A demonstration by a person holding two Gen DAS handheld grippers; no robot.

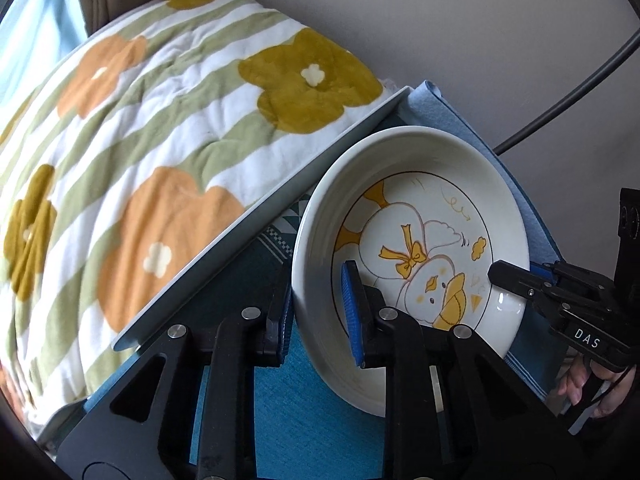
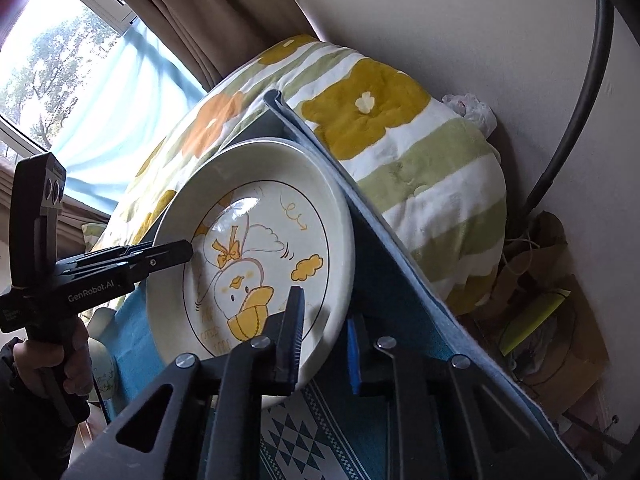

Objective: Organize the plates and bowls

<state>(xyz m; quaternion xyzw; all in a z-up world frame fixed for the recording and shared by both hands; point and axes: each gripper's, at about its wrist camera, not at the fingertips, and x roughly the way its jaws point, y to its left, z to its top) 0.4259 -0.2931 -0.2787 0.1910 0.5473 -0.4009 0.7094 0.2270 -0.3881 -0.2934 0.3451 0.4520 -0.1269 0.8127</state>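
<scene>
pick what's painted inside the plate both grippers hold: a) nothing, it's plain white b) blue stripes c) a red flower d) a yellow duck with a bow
d, the plate shows a cartoon duck with a yellow beak and bow, while the left gripper and right gripper clamp opposite sides of its rim.

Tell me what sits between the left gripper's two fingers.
The rim of the duck plate: the left gripper is shut on it, one pad inside the dish, one outside. The left wrist view shows it; the right gripper clamps the opposite rim.
</scene>
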